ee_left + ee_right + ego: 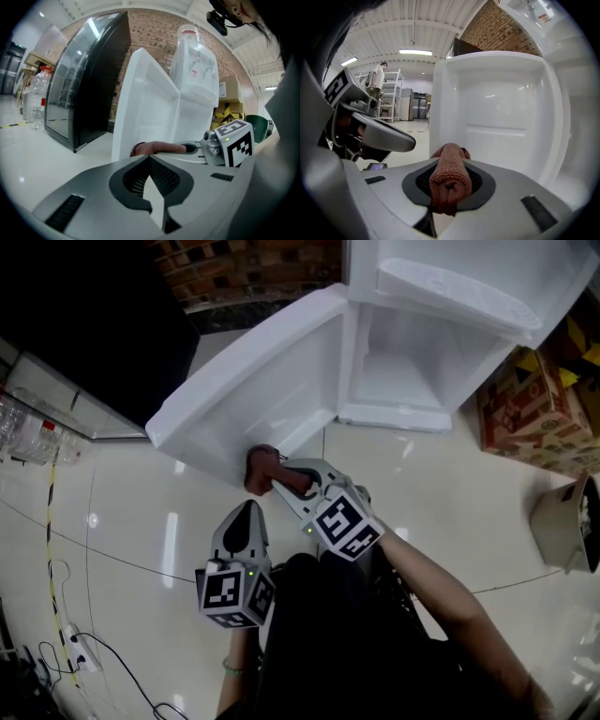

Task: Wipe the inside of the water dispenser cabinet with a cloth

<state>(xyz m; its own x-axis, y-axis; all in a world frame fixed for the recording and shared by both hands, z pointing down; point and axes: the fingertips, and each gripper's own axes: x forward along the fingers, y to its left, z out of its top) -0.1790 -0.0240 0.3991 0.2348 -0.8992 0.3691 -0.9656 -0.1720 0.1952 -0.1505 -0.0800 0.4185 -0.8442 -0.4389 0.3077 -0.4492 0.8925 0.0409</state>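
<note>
The white water dispenser stands with its lower cabinet open, and its door is swung out to the left. My right gripper is shut on a rolled reddish-brown cloth, whose end is at the door's lower inner edge. In the right gripper view the cloth sticks out between the jaws, facing the door's inner panel. My left gripper is shut with nothing in it, just below and left of the cloth. From the left gripper view the cloth lies ahead, in front of the door.
A black glass-fronted cabinet stands left of the dispenser, with water bottles beside it. Cardboard boxes and a beige bin are at the right. A power strip and cables lie on the pale tiled floor at lower left.
</note>
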